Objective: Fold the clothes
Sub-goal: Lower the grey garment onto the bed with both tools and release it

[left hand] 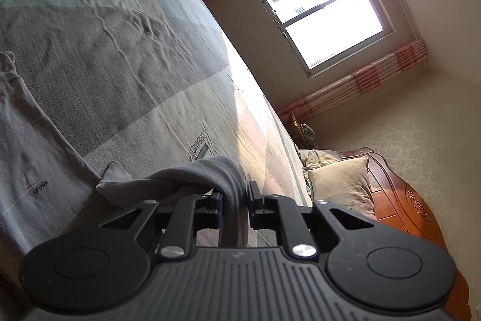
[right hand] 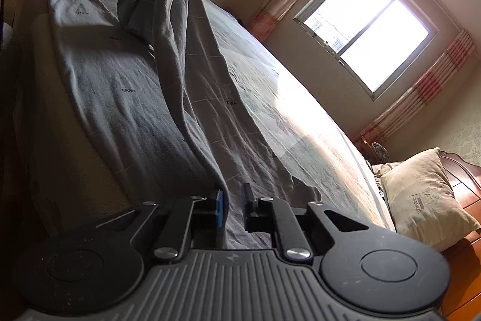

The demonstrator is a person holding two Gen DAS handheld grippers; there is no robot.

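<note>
Gripping a bunched edge of the grey garment (left hand: 222, 170), the left tongs (left hand: 234, 194) were pinched on the cloth and held it lifted off the bed (left hand: 120, 35). Most of the garment lay spread along the bed's near side. The right tongs (right hand: 233, 206) were pressed together on another edge of the same cloth, low at the mattress. Judged step: both ends secured before a fold. Next move likely requires raising both ends together and laying one half over the other.
</note>
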